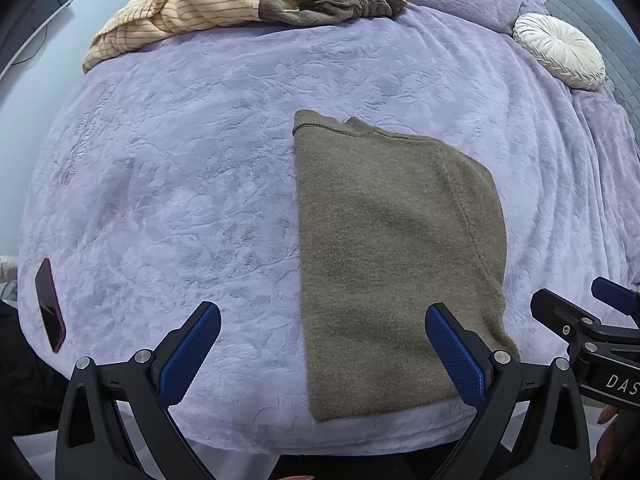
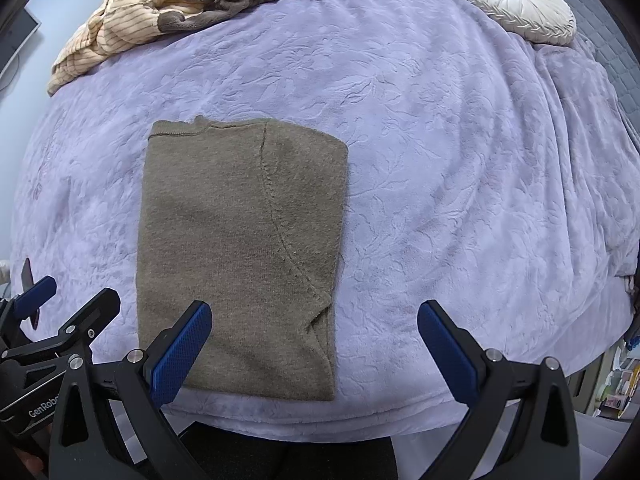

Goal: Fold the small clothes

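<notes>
Honestly, that sweater [image 2: 240,248] looks like soft, light knit, floppy rather than stiff, so you should expect it to sag and drag on the fuzzy bed [image 2: 440,160]. It lies flat near the bed's front edge, already folded into a long rectangle. Your left gripper [image 1: 322,354] and right gripper [image 2: 314,350] both have jaws spread wide, holding nothing. I'd pinch the two near corners, all layers together, and fold it away from you.
</notes>
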`<state>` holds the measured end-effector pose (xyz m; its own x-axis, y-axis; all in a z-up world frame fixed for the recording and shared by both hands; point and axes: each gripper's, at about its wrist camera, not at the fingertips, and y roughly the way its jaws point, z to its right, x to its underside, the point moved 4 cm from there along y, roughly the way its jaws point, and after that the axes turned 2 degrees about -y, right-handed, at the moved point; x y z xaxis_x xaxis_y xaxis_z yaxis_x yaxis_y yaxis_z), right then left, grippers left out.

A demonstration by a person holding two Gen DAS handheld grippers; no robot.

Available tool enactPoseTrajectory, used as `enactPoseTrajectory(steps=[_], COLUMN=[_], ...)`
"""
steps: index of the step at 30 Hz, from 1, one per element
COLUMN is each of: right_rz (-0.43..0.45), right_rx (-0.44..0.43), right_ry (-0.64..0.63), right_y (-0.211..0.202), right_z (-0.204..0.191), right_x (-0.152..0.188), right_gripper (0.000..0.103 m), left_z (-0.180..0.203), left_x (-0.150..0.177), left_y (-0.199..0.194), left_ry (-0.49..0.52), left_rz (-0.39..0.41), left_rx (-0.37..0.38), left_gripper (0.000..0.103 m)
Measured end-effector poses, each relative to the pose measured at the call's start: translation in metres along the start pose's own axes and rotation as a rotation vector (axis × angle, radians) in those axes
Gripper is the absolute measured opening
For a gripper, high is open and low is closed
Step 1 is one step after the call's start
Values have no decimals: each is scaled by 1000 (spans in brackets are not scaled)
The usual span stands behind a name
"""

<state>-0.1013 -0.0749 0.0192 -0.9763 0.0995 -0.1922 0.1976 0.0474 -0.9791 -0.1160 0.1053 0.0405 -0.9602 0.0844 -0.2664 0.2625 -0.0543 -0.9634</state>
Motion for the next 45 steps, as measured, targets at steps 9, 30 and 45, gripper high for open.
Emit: enactPoseTrajectory(steps=[9,30,45], right_rz=[2,1,-2], right_rx=[0,-1,-2], right_ry=[-2,3,5], right_y=[0,0,0], right_z=[0,-3,-5], right_x=[0,1,1], right_gripper=[102,102,102], left_z=[-1,-3,-6], left_x=[-1,0,-2], left_y=[0,1,3], left_ry=[-1,-3,-12], left_rz=[2,0,1], left_rx=[-2,-8,-16], left_gripper=[102,102,102])
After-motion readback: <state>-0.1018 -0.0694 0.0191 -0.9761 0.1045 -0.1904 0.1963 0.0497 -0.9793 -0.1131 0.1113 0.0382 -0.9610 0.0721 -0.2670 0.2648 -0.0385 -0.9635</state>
